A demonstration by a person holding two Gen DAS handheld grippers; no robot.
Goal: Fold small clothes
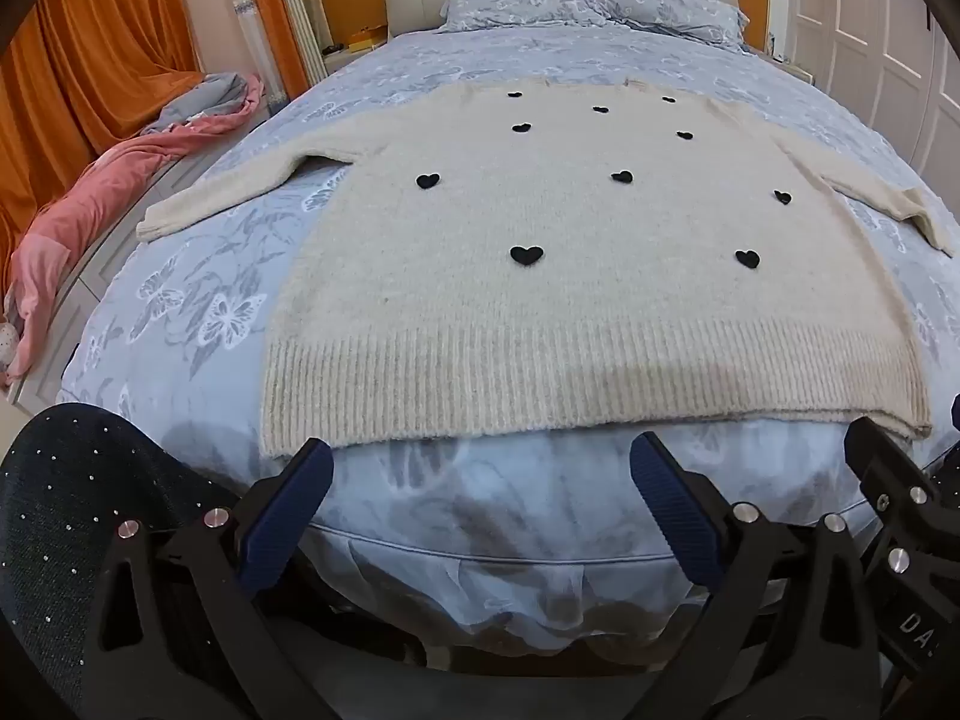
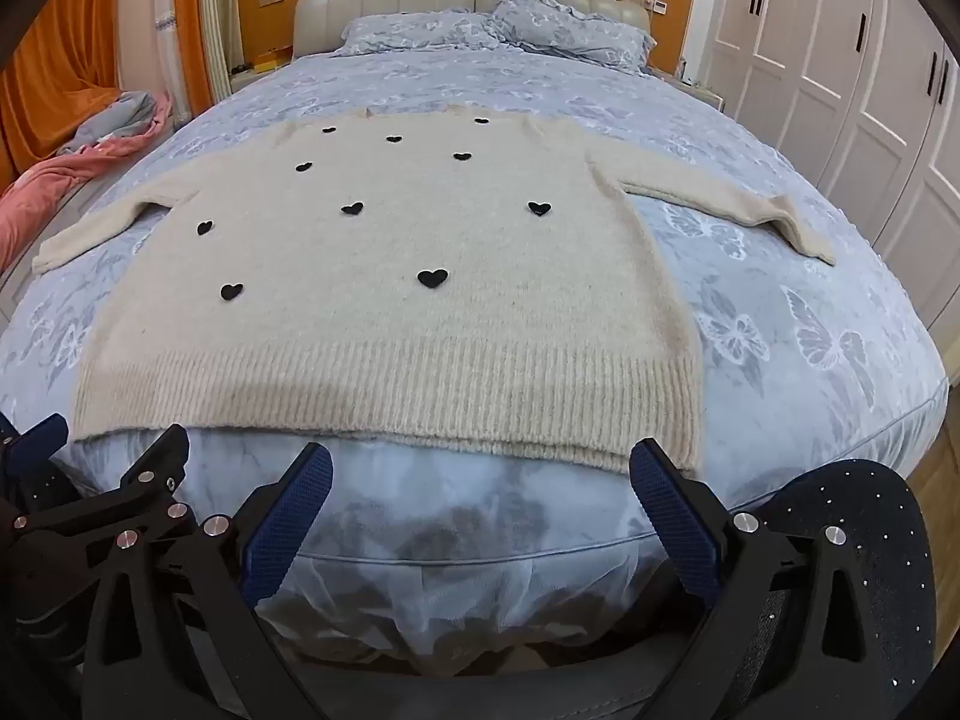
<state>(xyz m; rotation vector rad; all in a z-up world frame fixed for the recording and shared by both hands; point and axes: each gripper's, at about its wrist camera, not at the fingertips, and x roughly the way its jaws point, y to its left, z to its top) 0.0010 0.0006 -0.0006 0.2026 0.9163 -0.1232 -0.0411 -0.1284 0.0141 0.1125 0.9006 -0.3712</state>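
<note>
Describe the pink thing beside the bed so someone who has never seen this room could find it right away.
Start at the big bed with the blue butterfly-print cover. Along the side toward the orange curtains lies a long, rumpled salmon-pink blanket. Unlike the cream knit sweater with black hearts spread flat on the bed, it is bunched up and off the mattress.

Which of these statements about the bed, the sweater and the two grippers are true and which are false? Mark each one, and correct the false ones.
1. The cream sweater lies spread flat on the bed. True.
2. Its sleeves are folded across the body. False: both sleeves stretch out to the sides.
3. The left gripper is open and empty. True.
4. The right gripper is clamped on the ribbed hem. False: it is open, short of the hem.
5. The sweater bears red stars. False: black hearts.
</note>
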